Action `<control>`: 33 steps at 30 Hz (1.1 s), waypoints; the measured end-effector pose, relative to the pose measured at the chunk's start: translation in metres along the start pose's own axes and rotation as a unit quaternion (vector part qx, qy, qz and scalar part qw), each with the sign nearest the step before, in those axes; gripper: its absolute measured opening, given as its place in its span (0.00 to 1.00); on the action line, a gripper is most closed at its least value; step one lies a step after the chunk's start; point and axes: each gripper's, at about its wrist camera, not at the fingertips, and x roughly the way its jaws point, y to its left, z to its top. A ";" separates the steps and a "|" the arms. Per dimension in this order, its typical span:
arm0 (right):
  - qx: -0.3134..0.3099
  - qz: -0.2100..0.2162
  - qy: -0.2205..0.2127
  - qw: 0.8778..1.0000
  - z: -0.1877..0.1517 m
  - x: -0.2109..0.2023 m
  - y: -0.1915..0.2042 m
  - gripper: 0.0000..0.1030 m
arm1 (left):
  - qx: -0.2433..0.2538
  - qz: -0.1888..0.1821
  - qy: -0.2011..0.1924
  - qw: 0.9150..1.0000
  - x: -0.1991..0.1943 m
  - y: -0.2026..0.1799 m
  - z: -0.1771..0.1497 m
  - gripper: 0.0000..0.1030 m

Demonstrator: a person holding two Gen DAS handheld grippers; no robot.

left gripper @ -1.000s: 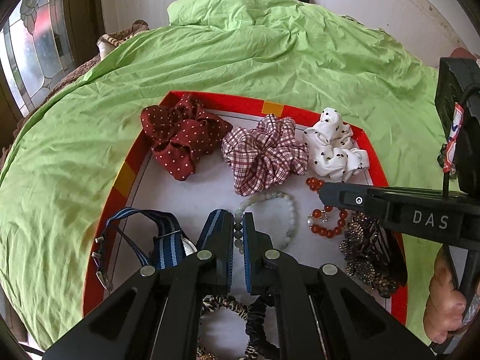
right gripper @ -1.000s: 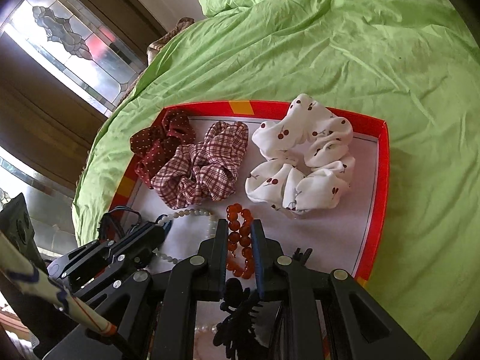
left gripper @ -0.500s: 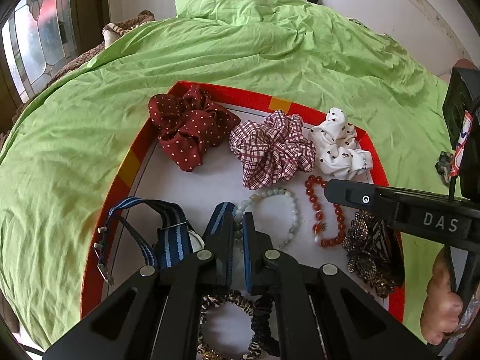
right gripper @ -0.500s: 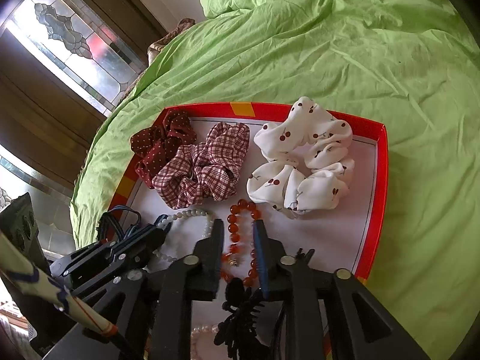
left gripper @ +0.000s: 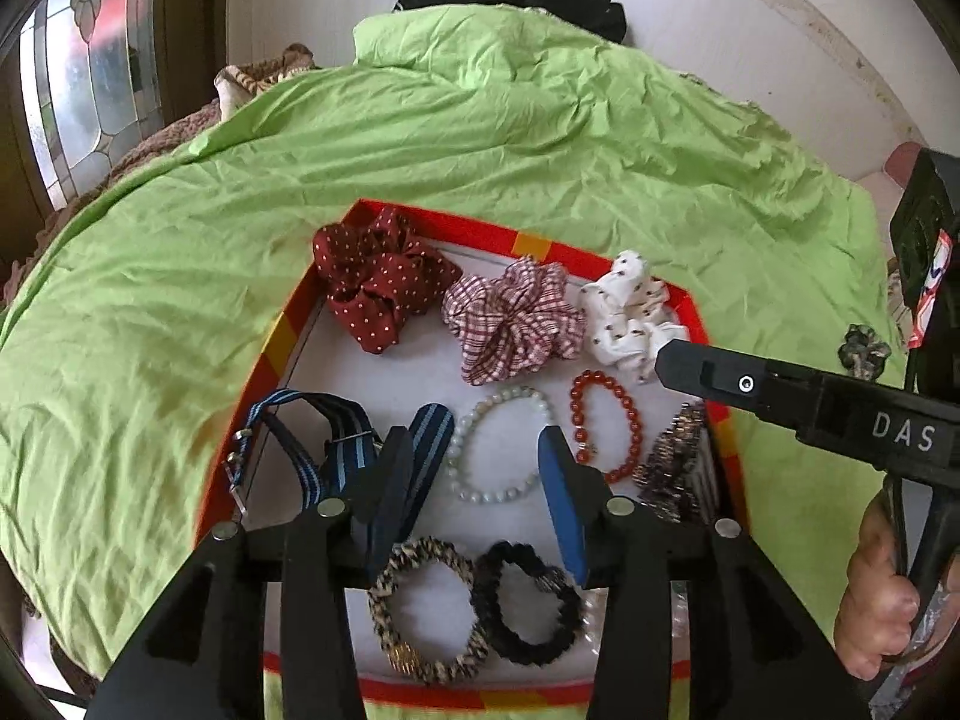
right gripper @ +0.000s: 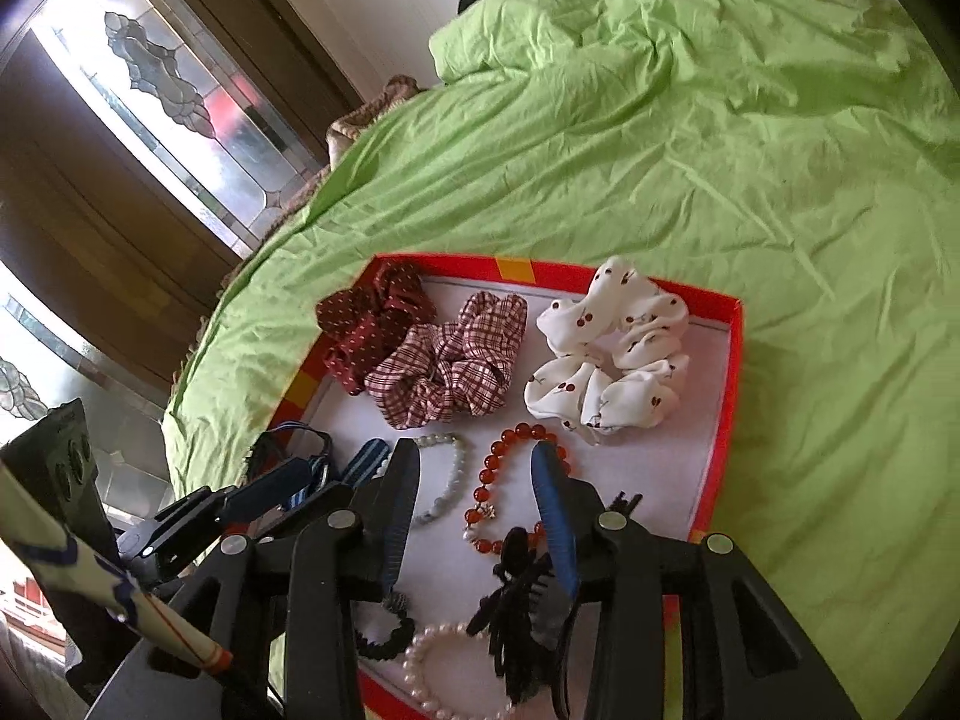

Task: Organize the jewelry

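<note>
A red-rimmed tray (left gripper: 282, 336) with a white floor lies on the green bedspread. My left gripper (left gripper: 474, 468) is open and empty above a pale bead bracelet (left gripper: 498, 444). A red bead bracelet (left gripper: 606, 420) lies to its right. My right gripper (right gripper: 474, 474) is open and empty above the red bead bracelet (right gripper: 510, 480), beside the pale bracelet (right gripper: 450, 474). Three scrunchies line the tray's far side: maroon dotted (left gripper: 384, 282), plaid (left gripper: 516, 318), white cherry-print (right gripper: 606, 366). A striped watch strap (left gripper: 336, 444) lies at the left.
A leopard hair tie (left gripper: 426, 618) and a black hair tie (left gripper: 528, 606) lie at the tray's near edge. A black claw clip (right gripper: 516, 600) and a pearl bracelet (right gripper: 432, 672) lie near the right gripper. A patterned clip (left gripper: 672, 468) lies at the tray's right. A scrunchie (left gripper: 864, 348) lies outside the tray.
Both grippers have opened and drawn back and up from the tray. The pale bracelet and the red bracelet now lie free on the tray floor.
</note>
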 end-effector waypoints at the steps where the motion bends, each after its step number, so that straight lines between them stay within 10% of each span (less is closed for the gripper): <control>1: -0.001 -0.001 -0.003 1.000 -0.002 -0.005 0.001 0.41 | 0.001 0.002 -0.003 1.000 -0.005 -0.002 -0.001 0.41; 33: -0.004 -0.117 -0.043 0.992 -0.152 -0.101 -0.036 0.47 | 0.015 0.107 -0.092 0.990 -0.112 -0.068 -0.086 0.52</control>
